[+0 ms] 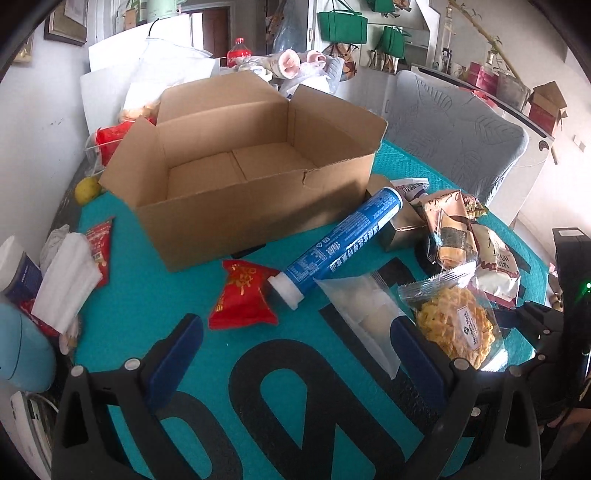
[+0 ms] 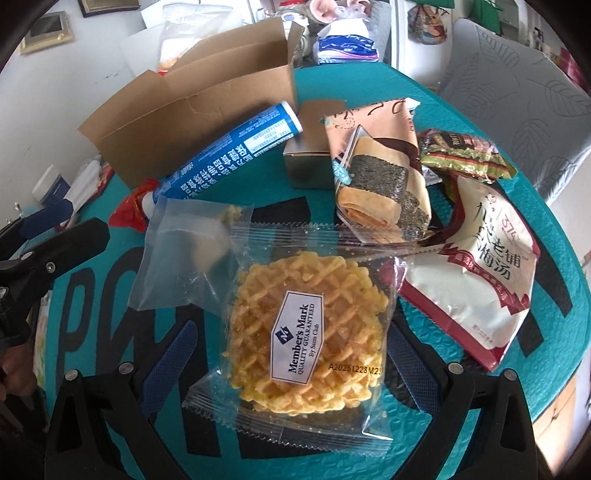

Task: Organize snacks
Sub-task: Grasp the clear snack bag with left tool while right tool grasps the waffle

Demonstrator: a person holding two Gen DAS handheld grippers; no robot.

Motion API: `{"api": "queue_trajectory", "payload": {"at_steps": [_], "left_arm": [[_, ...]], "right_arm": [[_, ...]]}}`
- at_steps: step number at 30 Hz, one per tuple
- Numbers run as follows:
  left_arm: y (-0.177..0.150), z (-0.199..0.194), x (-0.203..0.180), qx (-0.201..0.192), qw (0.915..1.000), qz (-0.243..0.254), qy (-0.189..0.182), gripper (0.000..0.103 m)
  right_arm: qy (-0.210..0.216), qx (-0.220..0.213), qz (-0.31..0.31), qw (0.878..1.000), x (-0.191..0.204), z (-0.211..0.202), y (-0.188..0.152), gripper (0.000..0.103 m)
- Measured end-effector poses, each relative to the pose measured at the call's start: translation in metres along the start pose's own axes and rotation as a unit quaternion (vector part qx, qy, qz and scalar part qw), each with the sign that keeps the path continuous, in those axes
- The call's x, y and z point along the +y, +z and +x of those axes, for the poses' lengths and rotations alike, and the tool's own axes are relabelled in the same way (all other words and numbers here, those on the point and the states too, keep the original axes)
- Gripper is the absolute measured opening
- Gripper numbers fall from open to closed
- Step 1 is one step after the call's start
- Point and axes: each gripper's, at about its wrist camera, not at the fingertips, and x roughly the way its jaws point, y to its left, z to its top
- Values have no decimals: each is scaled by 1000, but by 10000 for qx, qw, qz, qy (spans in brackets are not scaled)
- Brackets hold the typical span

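Right wrist: right gripper [image 2: 291,365] fingers spread wide around waffle packet [image 2: 306,332]; left gripper [image 1: 295,350] fingers likewise wide, empty.

- White walls [image 1: 33,122] carry framed pictures [image 1: 65,26].
- A grey leaf-patterned chair [image 1: 458,136] stands behind the bench.
- Green bags [image 1: 341,26] hang beyond, possibly on hooks.
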Motion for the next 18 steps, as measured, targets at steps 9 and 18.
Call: {"api": "queue_trajectory", "payload": {"at_steps": [9, 18], "left_arm": [[5, 18, -18, 262, 9993, -31, -265, 103], [14, 46, -44, 614, 9978, 71, -234, 103]], "right_arm": [[-165, -212, -149, 9995, -3, -3, -2, 77], [-66, -284, -91, 9995, 1, 3, -4, 77]]}}
